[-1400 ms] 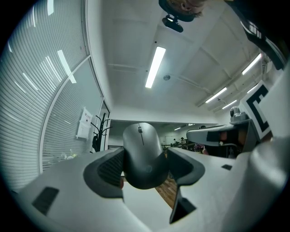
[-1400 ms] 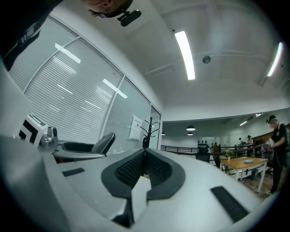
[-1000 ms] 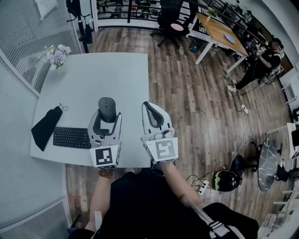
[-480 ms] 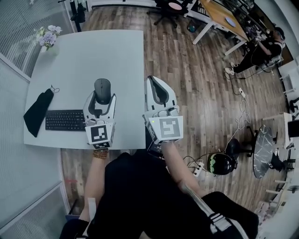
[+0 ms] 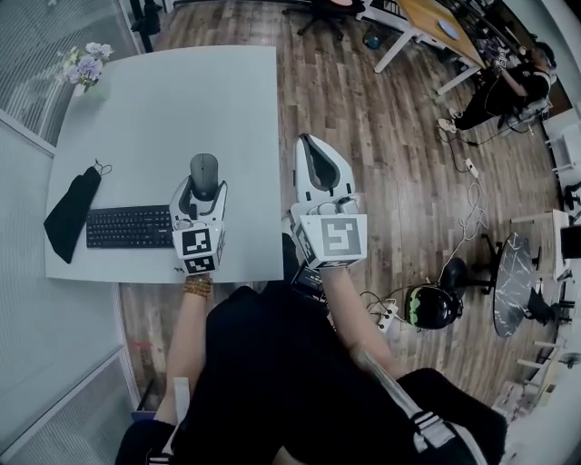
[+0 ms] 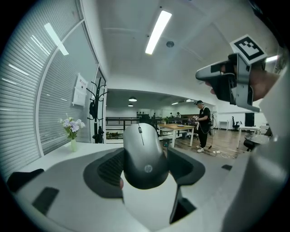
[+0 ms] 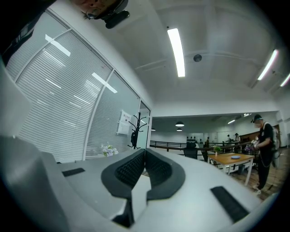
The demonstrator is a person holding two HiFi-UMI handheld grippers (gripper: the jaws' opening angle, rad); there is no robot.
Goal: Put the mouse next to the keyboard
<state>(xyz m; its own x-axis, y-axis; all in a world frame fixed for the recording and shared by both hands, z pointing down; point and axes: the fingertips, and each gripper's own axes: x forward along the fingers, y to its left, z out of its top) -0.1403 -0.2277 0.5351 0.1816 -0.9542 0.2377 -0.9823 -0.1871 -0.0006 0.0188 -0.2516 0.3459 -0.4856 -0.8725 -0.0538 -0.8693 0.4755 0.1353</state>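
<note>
A dark grey mouse sits between the jaws of my left gripper, which is shut on it. It is held low over the white table, just right of the black keyboard and level with its far edge. Whether the mouse touches the tabletop I cannot tell. My right gripper is shut on nothing, pads pressed together, and hangs off the table's right edge over the wooden floor.
A black cloth lies left of the keyboard. A small vase of flowers stands at the far left corner. A person stands near a wooden desk far to the right.
My left gripper has sunk lower toward the table with the mouse, staying just right of the keyboard. The right gripper has held its place beside the table, still shut.
</note>
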